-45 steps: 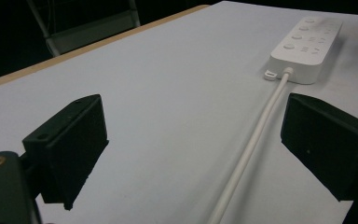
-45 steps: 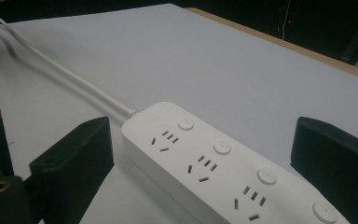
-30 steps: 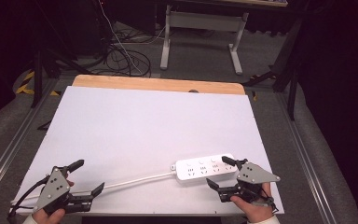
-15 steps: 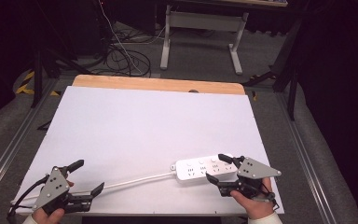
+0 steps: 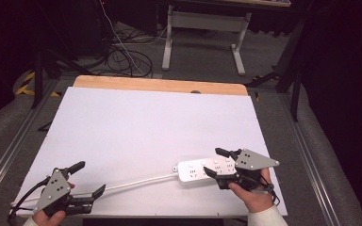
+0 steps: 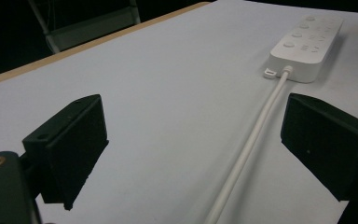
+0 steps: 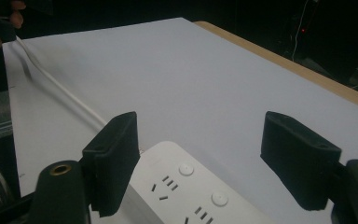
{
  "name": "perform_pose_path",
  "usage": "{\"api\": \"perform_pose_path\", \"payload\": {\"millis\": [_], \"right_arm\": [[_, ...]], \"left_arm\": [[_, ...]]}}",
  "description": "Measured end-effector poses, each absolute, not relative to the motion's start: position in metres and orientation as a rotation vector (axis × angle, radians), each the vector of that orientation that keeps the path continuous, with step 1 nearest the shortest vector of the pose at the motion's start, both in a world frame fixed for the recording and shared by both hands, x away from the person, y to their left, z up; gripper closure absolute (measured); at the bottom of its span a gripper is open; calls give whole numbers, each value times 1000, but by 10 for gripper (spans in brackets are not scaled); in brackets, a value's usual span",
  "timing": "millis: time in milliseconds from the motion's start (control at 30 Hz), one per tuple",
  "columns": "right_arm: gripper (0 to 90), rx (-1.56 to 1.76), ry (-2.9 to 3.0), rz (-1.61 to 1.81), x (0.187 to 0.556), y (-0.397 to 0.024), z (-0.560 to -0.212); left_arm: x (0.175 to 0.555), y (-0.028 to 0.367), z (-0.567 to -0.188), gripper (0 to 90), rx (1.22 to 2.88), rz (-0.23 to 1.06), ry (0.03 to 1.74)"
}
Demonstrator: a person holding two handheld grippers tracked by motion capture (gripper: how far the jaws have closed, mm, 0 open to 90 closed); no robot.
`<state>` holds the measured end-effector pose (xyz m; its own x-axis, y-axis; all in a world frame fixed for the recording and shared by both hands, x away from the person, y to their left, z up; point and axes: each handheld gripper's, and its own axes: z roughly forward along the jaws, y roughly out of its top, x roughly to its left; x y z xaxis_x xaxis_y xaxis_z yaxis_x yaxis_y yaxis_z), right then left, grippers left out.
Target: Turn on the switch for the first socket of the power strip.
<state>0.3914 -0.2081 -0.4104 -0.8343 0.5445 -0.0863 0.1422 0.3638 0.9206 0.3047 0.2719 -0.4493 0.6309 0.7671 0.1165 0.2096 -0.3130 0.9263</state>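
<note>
A white-topped table (image 5: 136,122) bears a white power strip (image 5: 202,169) and its cord (image 5: 136,182).

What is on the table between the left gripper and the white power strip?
Only the power strip's own white cord on bare white table, running toward the left gripper, in the high view.

White power strip (image 5: 206,169), white cord (image 5: 136,182), black tongs (image 5: 215,162), white tabletop (image 5: 151,127)

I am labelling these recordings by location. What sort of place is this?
Probably a lab or workshop: a white-covered work table with a wooden edge, loose black cables on the grey carpet floor, and a grey metal stand behind.
</note>
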Motion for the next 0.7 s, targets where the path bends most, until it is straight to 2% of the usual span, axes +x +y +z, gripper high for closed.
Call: {"api": "perform_pose_path", "payload": {"millis": [700], "right_arm": [[300,557,2306,1463,420,-178,-409]], "left_arm": [[304,270,-450,77,1849,689,780]]}}
